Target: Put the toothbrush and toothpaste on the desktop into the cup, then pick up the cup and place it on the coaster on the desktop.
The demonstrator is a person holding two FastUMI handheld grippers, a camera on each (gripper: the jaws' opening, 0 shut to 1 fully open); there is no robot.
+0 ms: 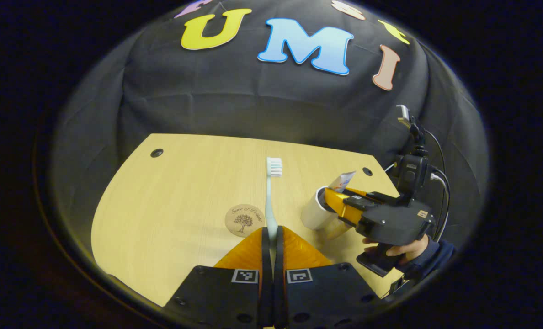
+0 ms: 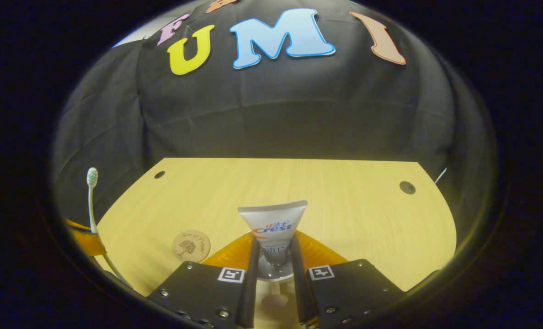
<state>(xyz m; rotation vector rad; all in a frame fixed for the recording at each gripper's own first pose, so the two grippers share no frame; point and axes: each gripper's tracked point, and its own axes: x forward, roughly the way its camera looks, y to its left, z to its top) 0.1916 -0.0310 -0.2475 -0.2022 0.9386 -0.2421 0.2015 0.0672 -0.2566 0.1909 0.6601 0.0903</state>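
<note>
My left gripper [image 1: 271, 237] pinches the light, stiff toothbrush [image 1: 271, 196] low on its handle, beside the coaster [image 1: 244, 220]. My right gripper [image 2: 274, 256] squeezes the soft toothpaste [image 2: 274, 224] over the cup [image 1: 315, 212]; firmer pressure would likely dent it.

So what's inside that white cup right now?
The toothpaste tube is going into the cup, its lower end between the right gripper jaws. The cup's bottom is hidden behind its wall. The toothbrush is outside it, in the left gripper.

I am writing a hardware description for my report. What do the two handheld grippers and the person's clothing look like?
Each gripper has a matte black body, orange wedge-shaped fingers with black pads, and square black-and-white markers. That applies to the left gripper and the right gripper. In the left gripper view, the right gripper carries a black camera mast with black and white cables, and the hand wears a dark blue sleeve.
</note>
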